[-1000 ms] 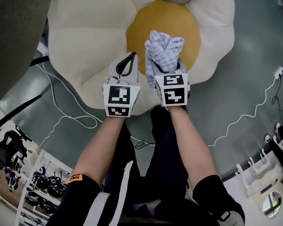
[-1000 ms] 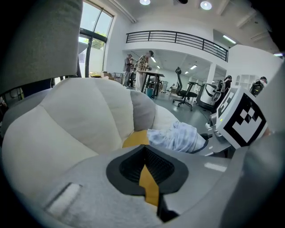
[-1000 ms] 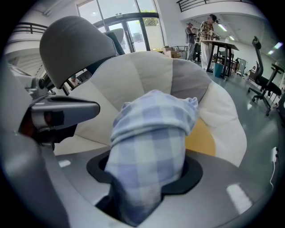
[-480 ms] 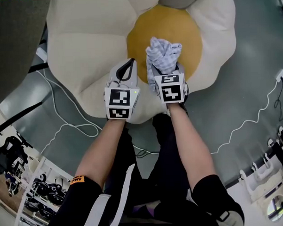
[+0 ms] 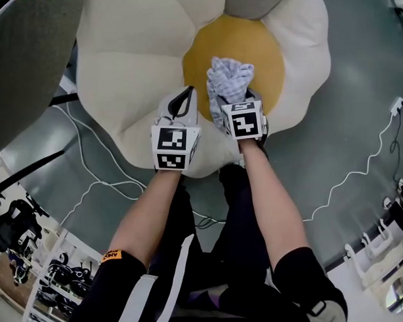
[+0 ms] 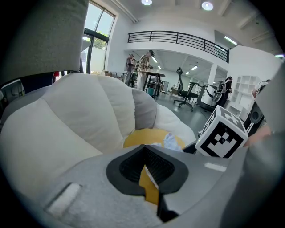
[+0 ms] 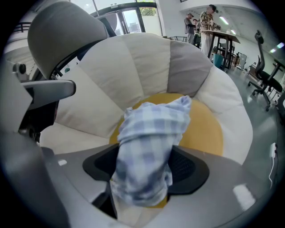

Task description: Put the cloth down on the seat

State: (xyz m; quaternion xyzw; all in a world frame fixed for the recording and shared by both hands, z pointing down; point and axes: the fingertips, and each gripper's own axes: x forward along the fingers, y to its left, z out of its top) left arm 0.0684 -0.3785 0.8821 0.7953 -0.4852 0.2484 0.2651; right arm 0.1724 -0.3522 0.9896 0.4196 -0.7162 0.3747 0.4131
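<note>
Right tongs (image 7: 147, 171): jaws had just been opening, stood wide apart. Checked cloth (image 7: 149, 133) bunched between pads, far end lay on yellow centre of flower-shaped seat (image 7: 133, 67). Left tongs (image 6: 146, 167): jaws together, empty, over seat's cream edge.

I'm working in an open, office-like lab hall, seeing a railed mezzanine (image 6: 178, 38), ceiling lights (image 6: 207, 6), office chairs (image 6: 188, 92) and people (image 6: 143, 67) standing at a high bench (image 6: 156, 76).
</note>
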